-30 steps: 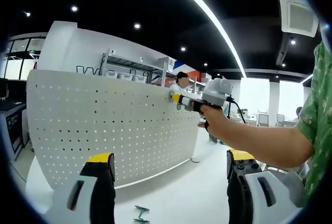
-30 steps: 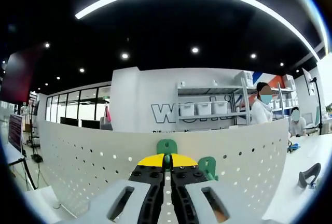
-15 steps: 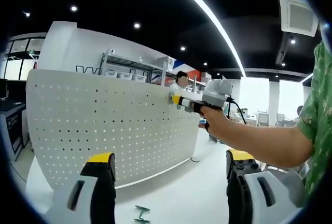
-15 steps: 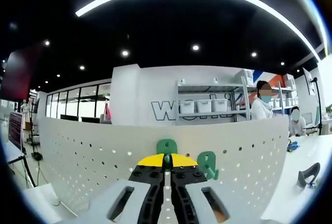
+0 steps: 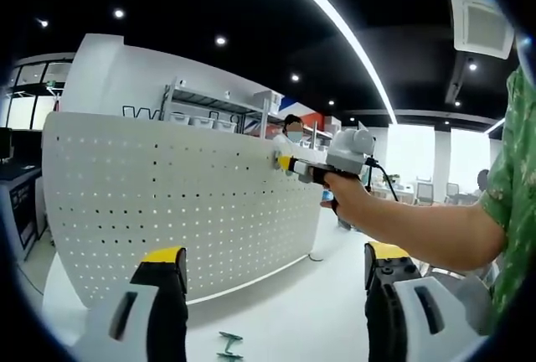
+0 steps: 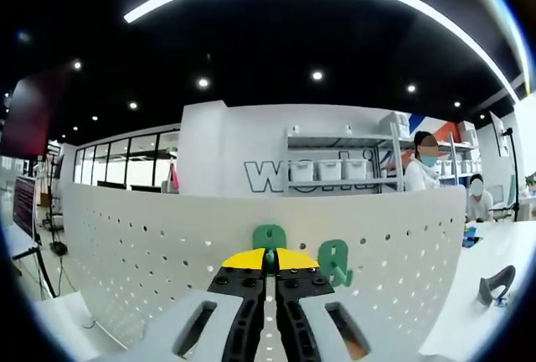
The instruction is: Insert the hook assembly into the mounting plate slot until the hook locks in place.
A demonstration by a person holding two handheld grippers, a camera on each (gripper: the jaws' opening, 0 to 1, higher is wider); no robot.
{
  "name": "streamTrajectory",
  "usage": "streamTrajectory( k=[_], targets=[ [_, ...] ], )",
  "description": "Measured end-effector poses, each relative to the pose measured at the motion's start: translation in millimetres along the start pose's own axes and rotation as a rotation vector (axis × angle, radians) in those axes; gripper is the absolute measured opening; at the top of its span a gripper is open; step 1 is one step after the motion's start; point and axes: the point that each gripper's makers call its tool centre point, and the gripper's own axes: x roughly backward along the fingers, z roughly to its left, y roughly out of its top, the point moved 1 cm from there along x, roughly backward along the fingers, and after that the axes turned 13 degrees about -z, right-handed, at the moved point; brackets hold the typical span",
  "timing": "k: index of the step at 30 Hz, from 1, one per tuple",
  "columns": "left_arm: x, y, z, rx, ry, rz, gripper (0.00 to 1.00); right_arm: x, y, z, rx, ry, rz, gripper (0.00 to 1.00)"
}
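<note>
The white pegboard mounting plate [image 5: 167,203] stands upright on the table. My right gripper [image 5: 285,161], held in a person's hand, has its tip at the plate's upper right part. Seen in its own view, the right gripper [image 6: 270,257] is shut on a green hook [image 6: 270,235], which is pressed against the pegboard [image 6: 151,253]. A second green hook [image 6: 335,261] hangs on the board just to the right. My left gripper [image 5: 275,253] is open and holds nothing, well back from the plate.
A loose green hook [image 5: 226,345] lies on the white table [image 5: 285,312] in front of the plate. A black hook-shaped part [image 6: 496,285] lies on the table at the right. A person's forearm [image 5: 410,224] crosses the right side. People and shelves stand behind.
The right gripper view has shifted slightly, so the second green hook sits a little higher. The right gripper stays shut on its hook at the board. The left gripper has not moved.
</note>
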Motion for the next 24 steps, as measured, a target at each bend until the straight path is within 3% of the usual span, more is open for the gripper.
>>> streamTrajectory(
  k=[24],
  targets=[
    [0.1,-0.6,1.8,-0.006,0.003,0.007,0.89,1.9,-3.8,0.4,0.001,0.001,0.009,0.01]
  ],
)
